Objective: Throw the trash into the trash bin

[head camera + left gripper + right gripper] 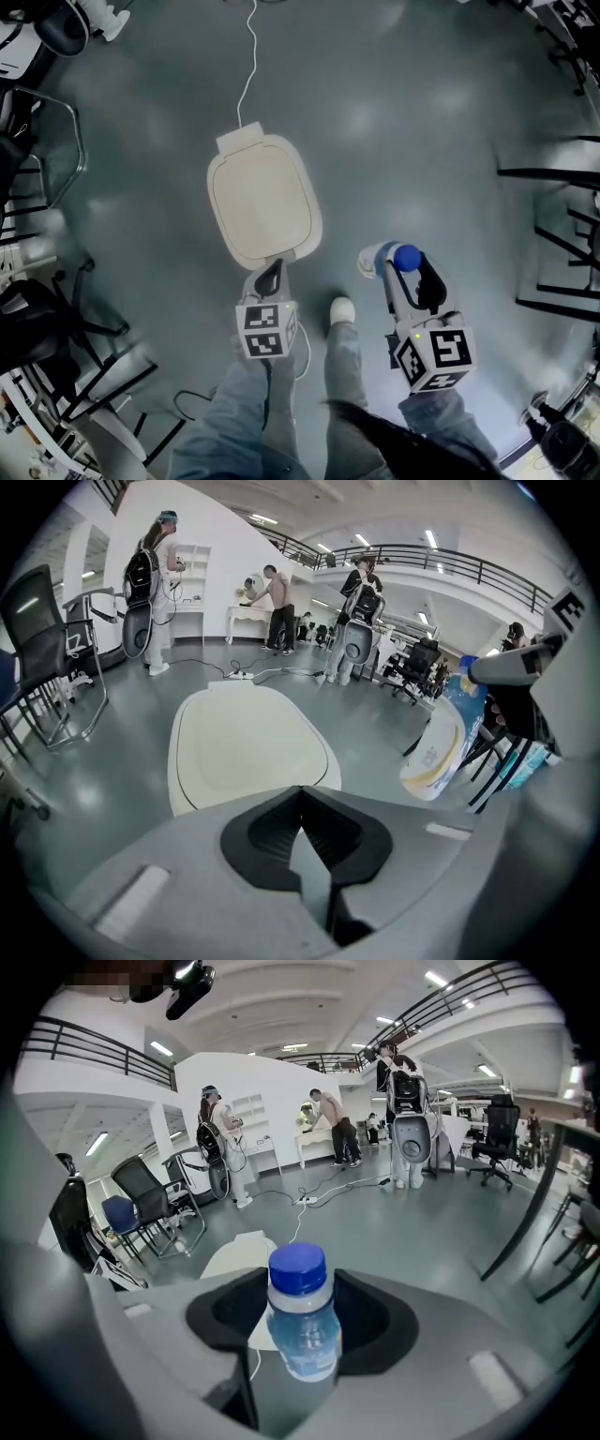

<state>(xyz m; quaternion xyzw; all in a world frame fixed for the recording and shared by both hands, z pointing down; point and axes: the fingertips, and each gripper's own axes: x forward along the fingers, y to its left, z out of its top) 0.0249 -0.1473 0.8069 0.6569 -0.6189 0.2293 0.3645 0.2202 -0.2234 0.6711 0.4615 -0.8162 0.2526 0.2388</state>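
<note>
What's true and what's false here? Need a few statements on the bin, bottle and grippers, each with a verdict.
1. The right gripper holds a bottle. True.
2. The bottle's cap is red. False: it is blue.
3. The bin has its lid open. False: the lid is down.
4. The left gripper has nothing between its jaws. True: they are together and empty.
5. The bin stands on a table. False: it stands on the floor.
</note>
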